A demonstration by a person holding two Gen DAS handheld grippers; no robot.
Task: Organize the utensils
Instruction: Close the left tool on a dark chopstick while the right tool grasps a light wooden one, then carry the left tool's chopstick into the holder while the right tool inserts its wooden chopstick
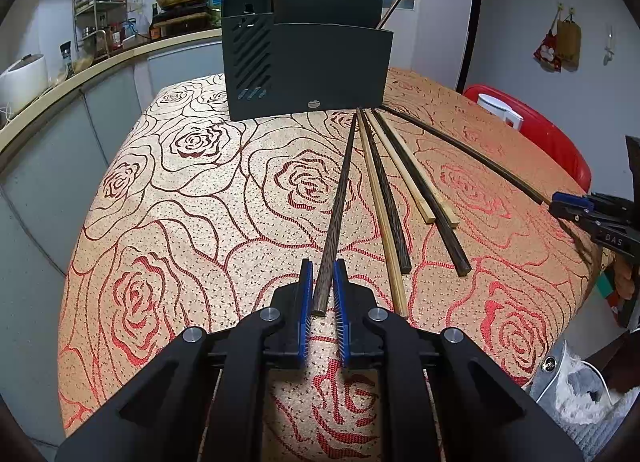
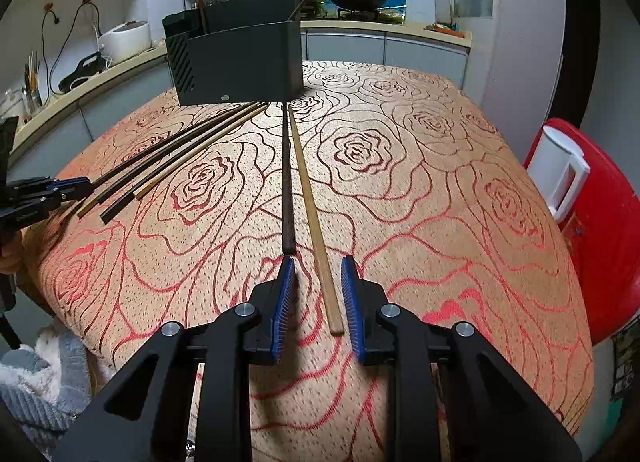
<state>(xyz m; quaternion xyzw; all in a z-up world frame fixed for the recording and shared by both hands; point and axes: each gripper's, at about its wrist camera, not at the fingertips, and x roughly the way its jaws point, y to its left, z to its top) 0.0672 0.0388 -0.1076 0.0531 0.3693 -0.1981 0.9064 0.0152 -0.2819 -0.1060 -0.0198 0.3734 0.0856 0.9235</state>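
A black utensil holder point(image 1: 312, 70) point(image 2: 240, 58) stands at the far side of the rose-patterned tablecloth point(image 1: 192, 202), with a chopstick leaning in it point(image 1: 396, 2). Several dark and light chopsticks point(image 1: 404, 190) point(image 2: 160, 166) fan out on the cloth in front of it. My left gripper point(image 1: 323, 264) is shut on the near end of a dark chopstick point(image 1: 340, 190). My right gripper point(image 2: 317, 262) is open, and a light wooden chopstick point(image 2: 316, 222) lies on the cloth between its blue pads without touching them. A dark chopstick point(image 2: 287, 182) ends just ahead of its left fingertip.
A red stool point(image 1: 552, 138) point(image 2: 600, 222) with a white jug point(image 1: 500, 110) point(image 2: 560, 174) stands beside the table's right edge. A kitchen counter point(image 1: 80, 78) with appliances runs behind and to the left. Grey fleece fabric point(image 2: 36, 382) shows at the near edge.
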